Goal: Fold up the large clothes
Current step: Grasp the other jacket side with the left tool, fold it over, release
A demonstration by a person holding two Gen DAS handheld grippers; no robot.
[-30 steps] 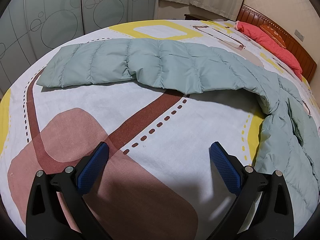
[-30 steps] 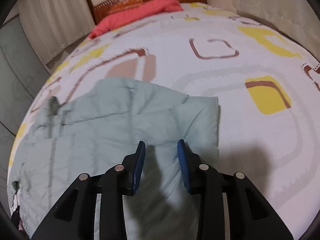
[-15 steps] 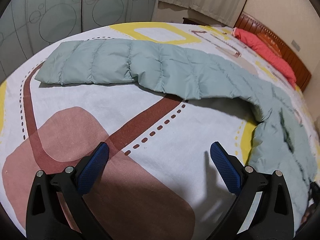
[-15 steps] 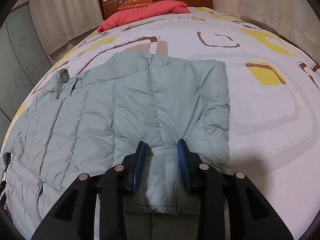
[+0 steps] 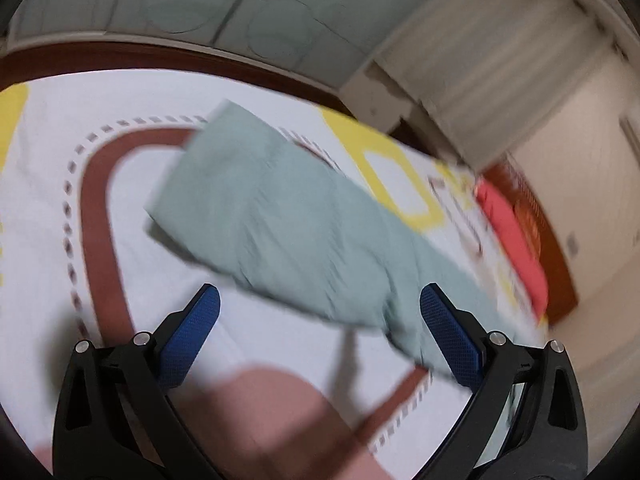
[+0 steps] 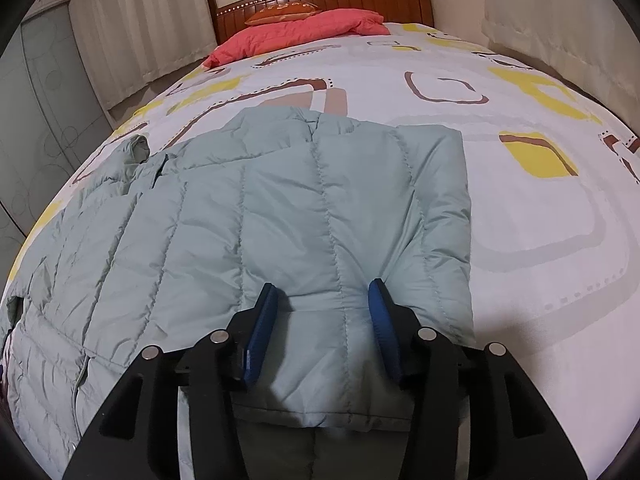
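**Sleeve folded in, right jaws letting go**

Blur fills the left wrist view. The left gripper [image 5: 320, 332] has swung away from where it looked a second ago, and its blue pads stand wide apart with nothing between them. One sleeve [image 5: 280, 224] of the pale green down jacket lies stretched across the bedspread [image 5: 52, 208], running from far left toward the near right.

In the right wrist view, the right gripper [image 6: 323, 330] sits low over the jacket [image 6: 224, 216], whose right sleeve [image 6: 432, 216] is now folded flat over the body. Its jaws are opening, fabric between them but the pads no longer pinching. Half a second ago they were narrower on that cloth, so this fold looks finished and the other sleeve is probably next.

Count: one jacket, two grippers, one red quilt [image 6: 296, 34], one orange pillow [image 6: 286, 11].
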